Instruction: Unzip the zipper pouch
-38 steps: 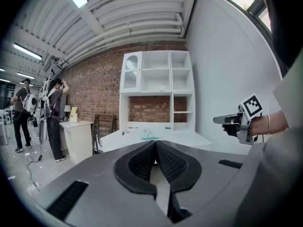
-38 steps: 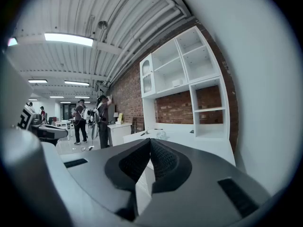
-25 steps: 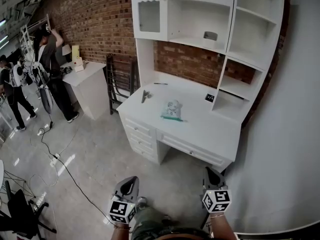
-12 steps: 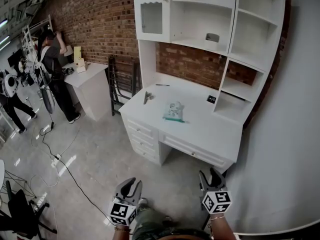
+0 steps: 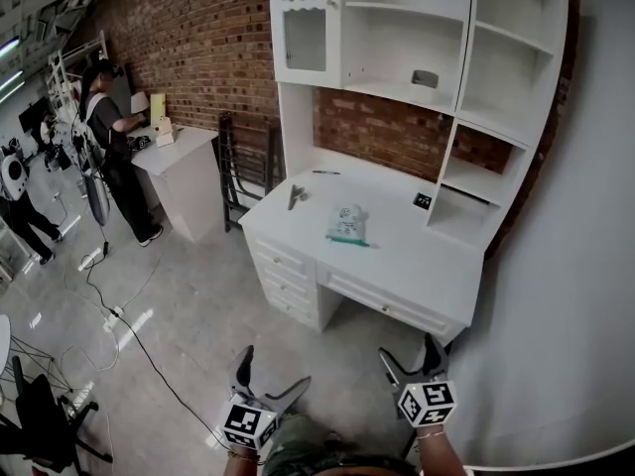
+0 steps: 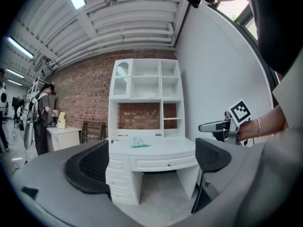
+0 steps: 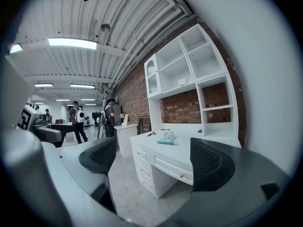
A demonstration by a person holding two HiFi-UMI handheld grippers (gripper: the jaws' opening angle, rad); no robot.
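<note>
In the head view the zipper pouch (image 5: pixel 346 223) lies flat near the middle of the white desk (image 5: pixel 417 256), closed as far as can be made out, and both tools are well short of that desk, low beside the person's body. The left gripper (image 5: pixel 270 373) and the right gripper (image 5: pixel 409 353) have just been opening their jaws and hold nothing — a sensible readiness, since one will probably have to pin the pouch while the other takes the pull tab. A small dark tool (image 5: pixel 295 196) and a pen (image 5: pixel 325 173) lie toward the desk's left rear, apart from the pouch. Open floor stretches in front of the desk; a cable (image 5: pixel 129 335) trails off to the desk's left, and a person (image 5: pixel 109 127) stands at a side table further left. In the left gripper view the jaws stand wide with only the distant desk between them, the pouch (image 6: pixel 138 142) on its top — the other gripper shows at the right. The right gripper view shows its jaws spread and empty too, the pouch (image 7: pixel 166 137) framed on the desk ahead, unobstructed.
</note>
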